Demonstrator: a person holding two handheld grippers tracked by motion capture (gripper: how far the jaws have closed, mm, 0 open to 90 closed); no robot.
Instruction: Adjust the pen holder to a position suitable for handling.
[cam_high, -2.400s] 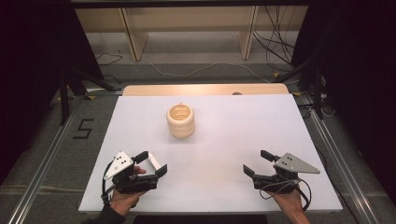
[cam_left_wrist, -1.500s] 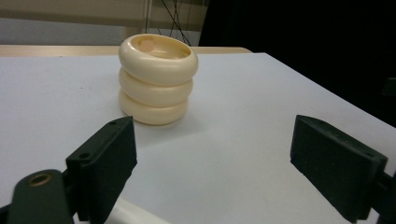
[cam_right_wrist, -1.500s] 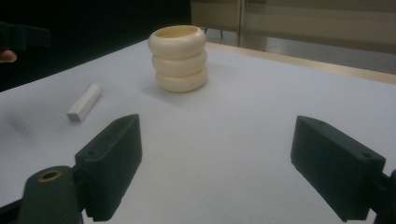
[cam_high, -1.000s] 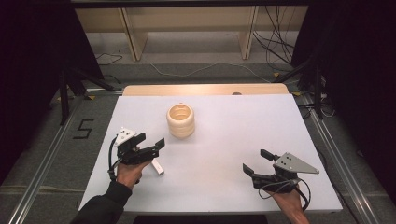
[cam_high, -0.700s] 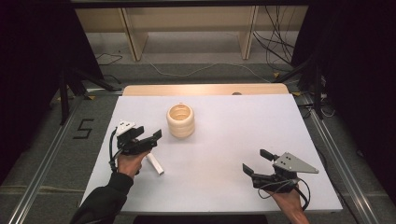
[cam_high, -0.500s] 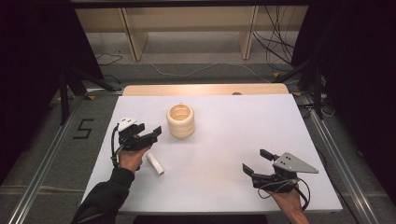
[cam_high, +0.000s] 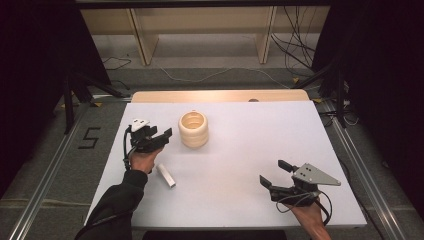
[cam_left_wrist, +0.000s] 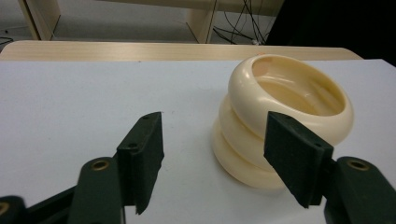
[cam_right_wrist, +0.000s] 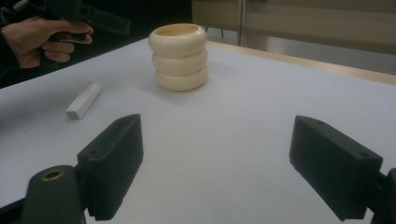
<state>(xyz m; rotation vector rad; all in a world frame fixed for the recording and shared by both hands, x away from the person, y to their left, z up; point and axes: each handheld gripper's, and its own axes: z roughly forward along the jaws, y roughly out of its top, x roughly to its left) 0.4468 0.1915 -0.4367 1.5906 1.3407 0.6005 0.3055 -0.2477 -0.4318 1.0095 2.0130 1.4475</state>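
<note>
Three stacked cream-coloured glossy rings form a squat ribbed holder (cam_high: 193, 129), upright on the white desk (cam_high: 250, 150), toward its far-left part. Left gripper (cam_high: 159, 136) hovers just beside the holder's left flank; its fingers (cam_left_wrist: 142, 158) have just been closing, yet nothing lies between them and they stand parted, the right-hand finger in front of the holder's lower rings in the left gripper view. Small white rectangular block (cam_high: 166, 175) lies flat near the left hand. Right gripper (cam_high: 274, 174) sits at the near-right corner, well apart from the holder, fingers (cam_right_wrist: 112, 163) spread wide, gripping nothing.
</note>
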